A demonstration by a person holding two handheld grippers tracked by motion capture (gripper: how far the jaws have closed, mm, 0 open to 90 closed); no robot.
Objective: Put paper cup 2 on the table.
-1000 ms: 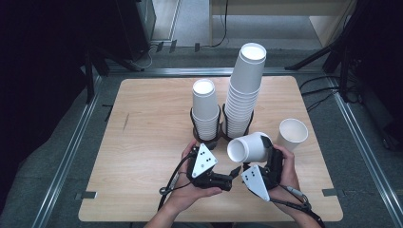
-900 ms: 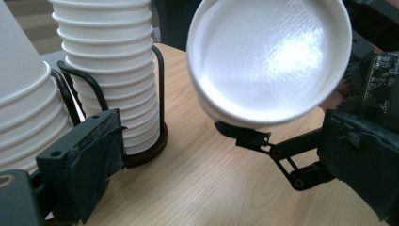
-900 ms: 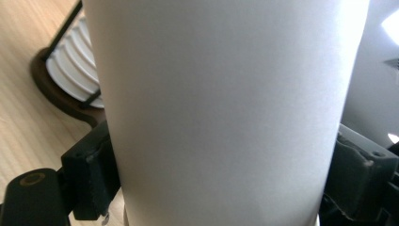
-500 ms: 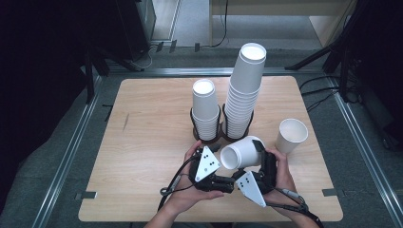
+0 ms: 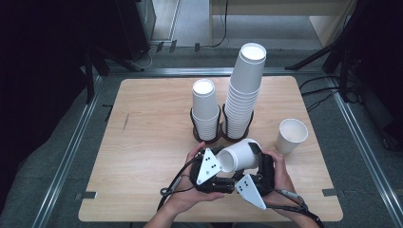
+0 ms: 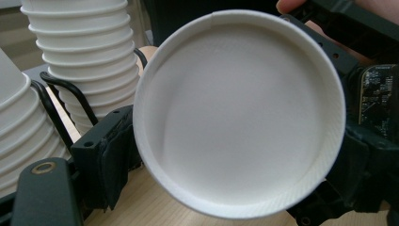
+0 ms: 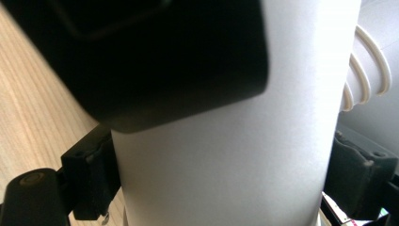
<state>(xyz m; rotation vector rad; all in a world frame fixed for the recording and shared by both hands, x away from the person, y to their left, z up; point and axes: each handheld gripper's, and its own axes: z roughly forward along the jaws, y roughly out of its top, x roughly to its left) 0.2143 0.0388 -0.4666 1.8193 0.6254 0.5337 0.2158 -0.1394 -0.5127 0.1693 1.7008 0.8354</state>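
The right hand-held gripper [image 5: 252,164] is clamped on a white paper cup [image 5: 239,156] lying on its side above the near middle of the light wooden tabletop [image 5: 152,142]. In the right gripper view the cup's smooth wall [image 7: 226,155] stands between the two black pads, one pressing on each side. The cup's open mouth faces the left hand-held gripper [image 5: 216,164], and in the left gripper view the round rim and pale inside of the cup [image 6: 240,113] look straight at the camera. The left jaws have just been closing: one pad [image 6: 115,155] sits against the outside of the rim at the left, the other jaw is hidden behind the cup, so I cannot tell whether they press on it yet. The person's hands wrap around both grippers from the near edge, and a black cable trails from the left one toward that edge.

Just beyond the held cup, a black wire holder [image 5: 222,128] carries two upright stacks of white paper cups: a shorter stack [image 5: 205,111] on the left and a taller stack [image 5: 244,90] on the right, side by side. To the right of the holder, apart from it, a single white paper cup [image 5: 291,135] stands upright on the tabletop, mouth up
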